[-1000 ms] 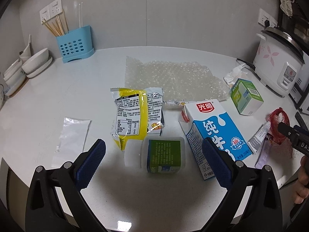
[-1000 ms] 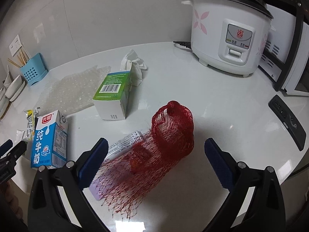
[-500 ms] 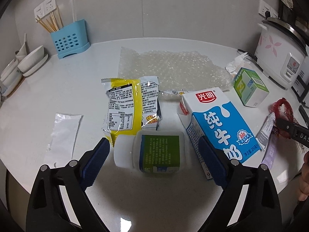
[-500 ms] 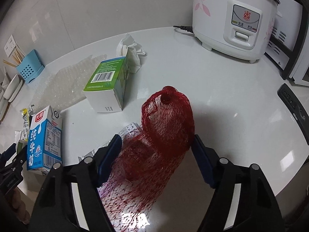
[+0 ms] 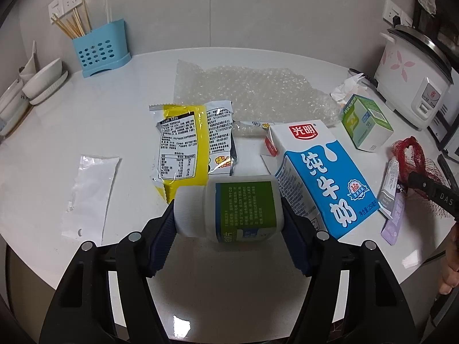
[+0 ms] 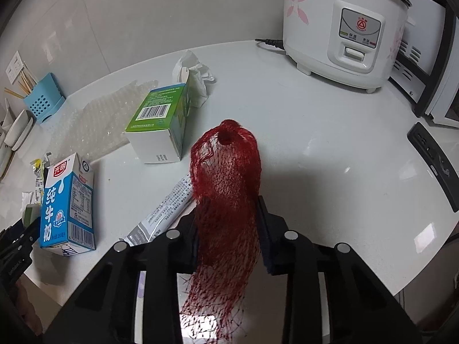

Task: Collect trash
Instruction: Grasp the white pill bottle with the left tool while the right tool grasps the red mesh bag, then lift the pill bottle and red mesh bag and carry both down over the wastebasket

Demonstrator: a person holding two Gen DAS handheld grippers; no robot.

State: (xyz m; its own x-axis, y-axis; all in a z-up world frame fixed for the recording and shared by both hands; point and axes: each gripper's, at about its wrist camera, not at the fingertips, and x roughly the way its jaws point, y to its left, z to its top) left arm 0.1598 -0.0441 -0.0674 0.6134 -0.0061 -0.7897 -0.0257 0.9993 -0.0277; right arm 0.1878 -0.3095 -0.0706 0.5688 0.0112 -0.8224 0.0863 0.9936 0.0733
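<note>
The left gripper (image 5: 228,215) has just been closing, and its blue pads now squeeze a white bottle (image 5: 229,207) with a green label. The bottle lies on its side near the front edge of the white counter (image 5: 86,120), cap to the left. Only the left view shows the yellow snack bag (image 5: 186,146) behind the bottle, the flat clear bag (image 5: 89,192) toward the left edge, and the bubble wrap (image 5: 252,94) spread out in the middle.

The right gripper (image 6: 228,229) has also just been closing. Its jaws are nearly together and pinch a red net bag (image 6: 226,172), which bunches up between them and hangs down over the gripper. In the left view that gripper is just a dark bar at the right edge.

The right view shows the white rice cooker (image 6: 341,25) up close at the back right corner.

Both views show the blue milk carton (image 5: 321,175) lying flat and the green box (image 6: 160,123) behind it.
</note>
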